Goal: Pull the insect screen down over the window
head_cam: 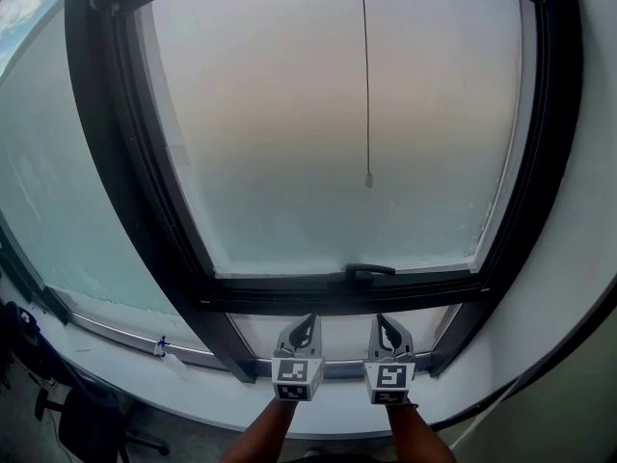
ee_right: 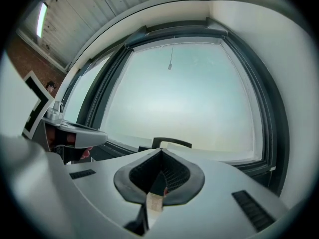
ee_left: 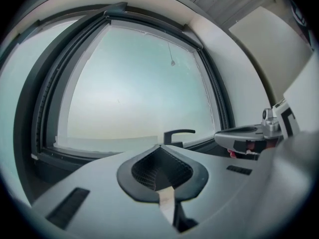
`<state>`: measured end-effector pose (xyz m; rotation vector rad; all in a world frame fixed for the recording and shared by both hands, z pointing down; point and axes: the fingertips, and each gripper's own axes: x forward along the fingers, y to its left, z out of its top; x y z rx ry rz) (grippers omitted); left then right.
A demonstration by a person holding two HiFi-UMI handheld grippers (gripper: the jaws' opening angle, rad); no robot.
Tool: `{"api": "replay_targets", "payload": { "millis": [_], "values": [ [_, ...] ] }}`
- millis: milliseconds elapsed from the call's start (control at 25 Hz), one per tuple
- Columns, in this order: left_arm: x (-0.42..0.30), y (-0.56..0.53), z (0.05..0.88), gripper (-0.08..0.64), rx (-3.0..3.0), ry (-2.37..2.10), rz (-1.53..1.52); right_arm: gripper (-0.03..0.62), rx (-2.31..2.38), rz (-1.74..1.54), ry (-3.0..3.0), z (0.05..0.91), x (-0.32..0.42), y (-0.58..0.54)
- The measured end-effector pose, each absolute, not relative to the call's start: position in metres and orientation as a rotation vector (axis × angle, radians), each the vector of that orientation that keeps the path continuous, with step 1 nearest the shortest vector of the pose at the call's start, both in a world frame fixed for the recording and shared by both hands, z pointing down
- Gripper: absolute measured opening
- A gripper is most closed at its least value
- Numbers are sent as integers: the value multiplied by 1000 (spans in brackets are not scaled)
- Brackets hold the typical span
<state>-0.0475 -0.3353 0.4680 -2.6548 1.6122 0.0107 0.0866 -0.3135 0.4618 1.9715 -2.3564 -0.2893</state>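
A dark-framed window (head_cam: 145, 210) with frosted glass fills the head view. A thin pull cord (head_cam: 366, 85) hangs from the top of the frame and ends in a small knob (head_cam: 368, 177), also seen as the cord knob (ee_left: 172, 62) and cord knob (ee_right: 170, 66). No screen covers the glass. My left gripper (head_cam: 308, 319) and right gripper (head_cam: 383, 318) sit side by side below the black window handle (head_cam: 370, 271), both shut and empty, far under the knob. The left gripper (ee_left: 160, 146) and right gripper (ee_right: 161, 151) each point level at the window handle (ee_left: 178, 133), (ee_right: 172, 143).
A white sill (head_cam: 193, 384) runs under the window. A second frosted pane (head_cam: 58, 191) lies to the left. Dark chairs (head_cam: 87, 418) stand at lower left. A white wall (head_cam: 588, 258) borders the frame on the right.
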Motion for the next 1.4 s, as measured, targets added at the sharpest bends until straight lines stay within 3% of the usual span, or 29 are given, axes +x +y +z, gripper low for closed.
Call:
{"api": "replay_targets", "payload": {
  "millis": [720,1400],
  "values": [
    [-42,-403,344,-6,-2461,1499,228,-3,2109,-518,-2504,324,76,-365],
    [-51,-414,176,-6,-2303,1395,479,-3,2209,-1038,-2425,178,93,-367]
  ]
}}
